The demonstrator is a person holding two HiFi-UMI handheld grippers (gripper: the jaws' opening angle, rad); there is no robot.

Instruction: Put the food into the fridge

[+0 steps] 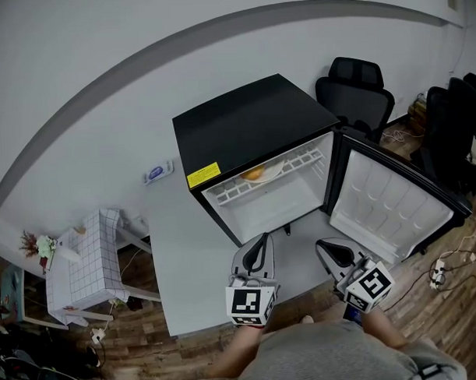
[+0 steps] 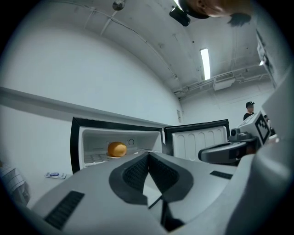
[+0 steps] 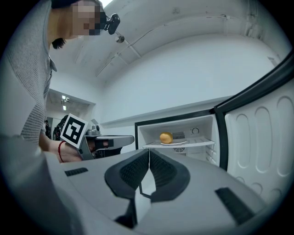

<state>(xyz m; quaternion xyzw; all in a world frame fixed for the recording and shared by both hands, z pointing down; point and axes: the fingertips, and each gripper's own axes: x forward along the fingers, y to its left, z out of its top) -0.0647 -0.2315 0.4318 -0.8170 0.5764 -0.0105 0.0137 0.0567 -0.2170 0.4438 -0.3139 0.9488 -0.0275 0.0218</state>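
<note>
Food (image 1: 254,174) is in: a round orange-yellow piece (fruit or bun, I can't tell) sitting on a plate (image 1: 278,171) on the top shelf (image 1: 303,160) of the fridge (image 1: 251,119). Nothing else is on the shelf that I can see.

The door (image 1: 386,199) stands wide open to the right, with its inner lining facing me. So I judge the placing done and the step in hand to be closing up.

Left gripper (image 1: 262,237) is in front of the opening, jaws pressed together with nothing between them. Right gripper (image 1: 321,243) is just beside it, nearer the door, also closed and empty. Both point level at the fridge, clear of it.

To do it well:
- I use the right gripper, since it's the one next to the door.
- I keep its jaws closed and use them as a blunt pusher.
- I go round the door's free edge and push on the outer face, far from the hinge.
- I swing the door slowly so the fridge doesn't slide on the table (image 1: 182,250) and the plate doesn't get jolted.
- I pull the left gripper back first so the door doesn't catch it.
</note>
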